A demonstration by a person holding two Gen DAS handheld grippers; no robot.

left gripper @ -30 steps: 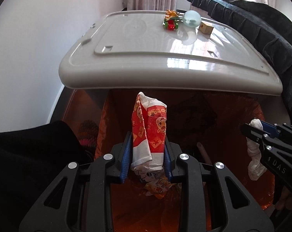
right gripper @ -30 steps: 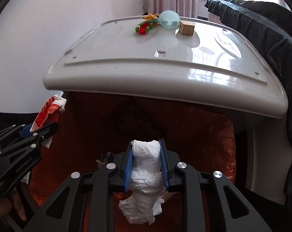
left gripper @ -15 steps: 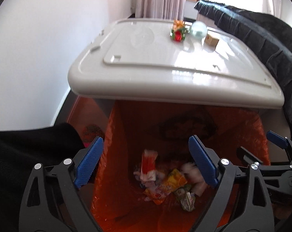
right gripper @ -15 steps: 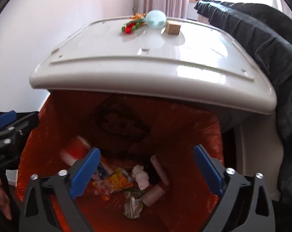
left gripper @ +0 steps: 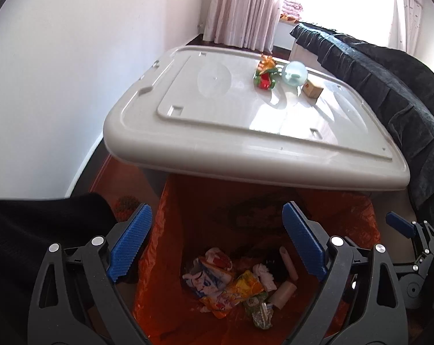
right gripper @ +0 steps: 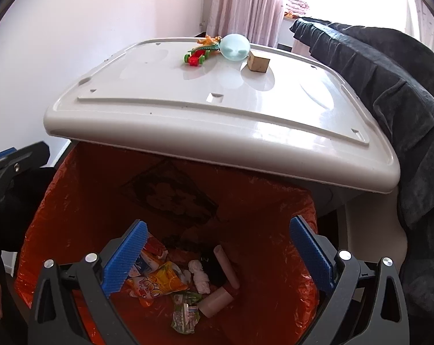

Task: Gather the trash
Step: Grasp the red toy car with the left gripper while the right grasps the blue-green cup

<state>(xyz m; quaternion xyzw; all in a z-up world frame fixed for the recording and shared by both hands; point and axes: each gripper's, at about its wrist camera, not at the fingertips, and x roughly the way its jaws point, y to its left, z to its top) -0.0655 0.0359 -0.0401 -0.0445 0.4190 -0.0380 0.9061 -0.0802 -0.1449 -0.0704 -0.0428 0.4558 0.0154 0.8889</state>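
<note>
Both grippers hang over an orange bin bag (left gripper: 188, 215) (right gripper: 87, 201). My left gripper (left gripper: 217, 241) is open and empty. My right gripper (right gripper: 217, 256) is open and empty too. At the bag's bottom lies trash: a red-and-white wrapper (left gripper: 208, 273) (right gripper: 150, 250), an orange snack packet (left gripper: 234, 293) (right gripper: 156, 284), a crumpled white tissue (left gripper: 265, 276) (right gripper: 199, 276), cardboard tubes (left gripper: 283, 293) (right gripper: 217, 302) and a green wrapper (left gripper: 260, 310) (right gripper: 185, 313).
A grey plastic lid (left gripper: 245, 132) (right gripper: 217, 115) overhangs the bag's far side. On it stand a red-green toy car (left gripper: 264, 79) (right gripper: 195, 56), a pale blue ball (left gripper: 295, 74) (right gripper: 234, 47) and a wooden block (left gripper: 311, 87) (right gripper: 258, 63). A dark sofa (left gripper: 389, 86) (right gripper: 389, 86) is at right, a white wall at left.
Both grippers opened. The red-and-white wrapper fell from the left one and the white tissue from the right one, into the bag. Both grippers have since risen a little.
</note>
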